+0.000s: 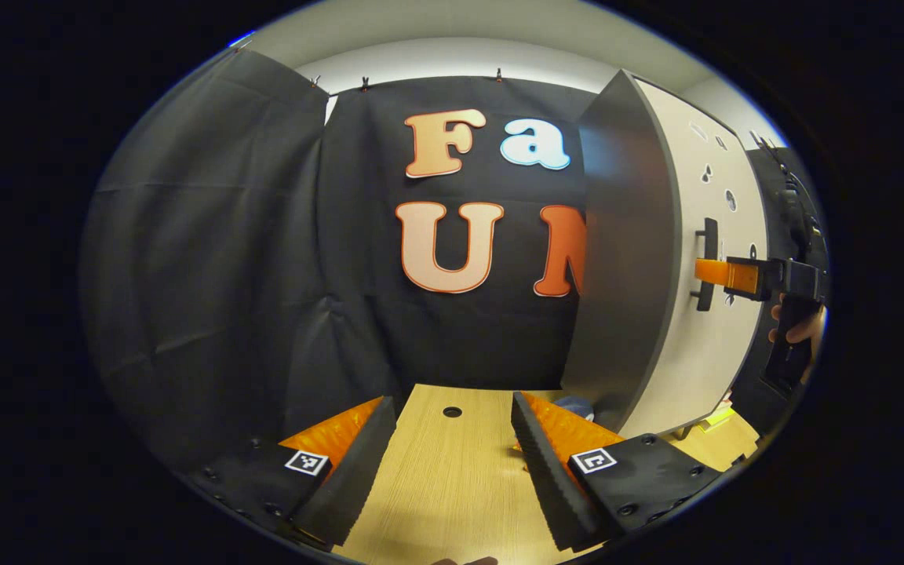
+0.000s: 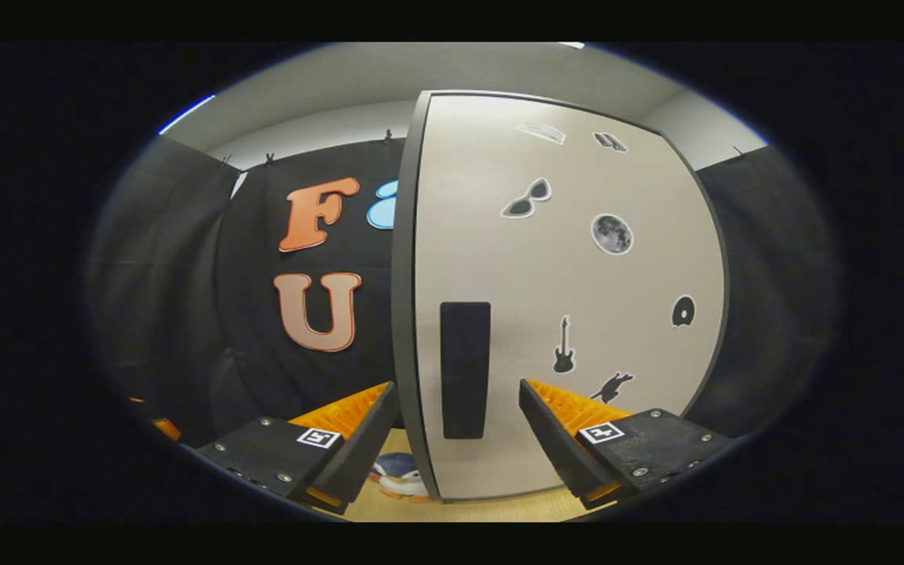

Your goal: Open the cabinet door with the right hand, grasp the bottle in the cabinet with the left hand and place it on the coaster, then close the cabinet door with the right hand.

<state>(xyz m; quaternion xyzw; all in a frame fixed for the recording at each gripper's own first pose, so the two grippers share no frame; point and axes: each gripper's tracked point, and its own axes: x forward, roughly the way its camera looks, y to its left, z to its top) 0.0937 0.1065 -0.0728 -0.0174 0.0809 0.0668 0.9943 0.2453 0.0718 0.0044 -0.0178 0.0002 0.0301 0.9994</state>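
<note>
Right claw: my right gripper (image 2: 456, 435) is spread wide, grasping nothing, fingers either side of the handle (image 2: 465, 369).
Left claw: my left gripper (image 1: 452, 471) is released too, hovering over the wooden table (image 1: 452, 479).
Cabinet door: the cabinet door (image 2: 570, 298) looks closed; a stiff, flat panel that I judge will swing lightly on its hinge.
Where to hold: the dark vertical handle near the door's free edge; rigid, probably smooth, so I would clamp across its middle.
Bottle: hidden behind the door; I cannot judge its weight.
Coaster: I cannot tell which item it is.
</note>
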